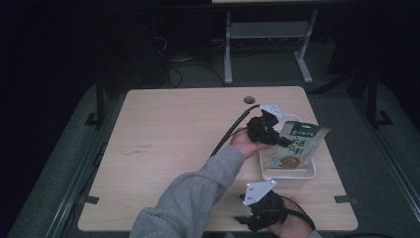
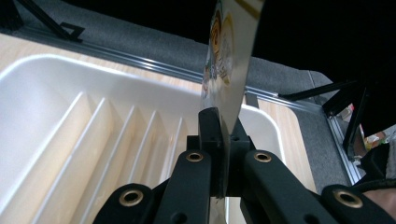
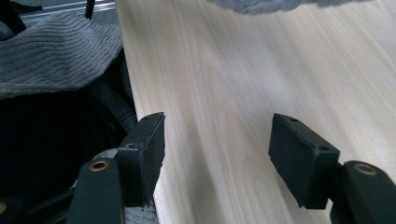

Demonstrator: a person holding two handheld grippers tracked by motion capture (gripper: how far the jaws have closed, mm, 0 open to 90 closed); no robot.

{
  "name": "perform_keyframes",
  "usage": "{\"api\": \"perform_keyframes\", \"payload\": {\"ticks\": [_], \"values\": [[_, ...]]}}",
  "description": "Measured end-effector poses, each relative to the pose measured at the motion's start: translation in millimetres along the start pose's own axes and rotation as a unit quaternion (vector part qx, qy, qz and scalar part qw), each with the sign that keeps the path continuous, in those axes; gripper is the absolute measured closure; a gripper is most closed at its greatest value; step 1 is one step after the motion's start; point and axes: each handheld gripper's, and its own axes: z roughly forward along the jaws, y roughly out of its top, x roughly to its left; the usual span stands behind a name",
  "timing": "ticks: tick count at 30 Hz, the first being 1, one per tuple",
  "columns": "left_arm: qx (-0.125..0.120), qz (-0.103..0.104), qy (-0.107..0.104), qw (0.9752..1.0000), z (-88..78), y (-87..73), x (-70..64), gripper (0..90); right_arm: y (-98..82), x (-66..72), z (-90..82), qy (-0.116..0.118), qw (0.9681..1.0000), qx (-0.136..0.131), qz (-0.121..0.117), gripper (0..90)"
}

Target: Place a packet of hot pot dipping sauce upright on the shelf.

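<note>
While the left gripper [image 1: 283,140] clamps its jaws on the edge of the printed packet [image 1: 297,147], the packet hangs over the white ribbed tray [image 1: 308,173] at the table's [image 1: 173,148] four o'clock. At six o'clock of the tray, the right gripper [image 3: 217,154] rests by the table's near edge, jaws wide apart and empty.
</note>
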Motion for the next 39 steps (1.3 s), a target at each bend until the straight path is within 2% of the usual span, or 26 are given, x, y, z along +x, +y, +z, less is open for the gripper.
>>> {"api": "perform_keyframes", "payload": {"ticks": [3,8,21,27,30,39], "values": [[0.008,0.001,0.000,1.0000,3.6,-5.9,0.1,90.0,0.1,0.7,0.9,0.001,1.0000,0.003,0.001,35.4],[0.004,-0.004,-0.002,1.0000,4.1,-10.1,0.1,90.0,0.1,1.2,2.7,0.004,1.0000,0.004,-0.002,35.4],[0.030,0.010,0.005,0.9995,6.2,-13.6,-1.7,89.2,-0.8,0.0,4.3,0.008,0.9999,0.006,0.000,35.2],[0.034,0.012,0.008,0.9993,5.0,-14.5,-1.7,87.1,-1.5,-1.0,4.1,0.009,0.9999,0.006,0.003,35.3],[0.037,0.008,0.011,0.9992,2.6,-15.3,-0.8,83.3,-1.9,-1.5,4.2,0.009,0.9999,0.005,0.003,35.3],[0.043,0.009,0.017,0.9989,-1.9,-20.1,-2.0,82.7,-1.9,-2.2,4.7,0.010,0.9999,0.005,0.005,35.1]]}}
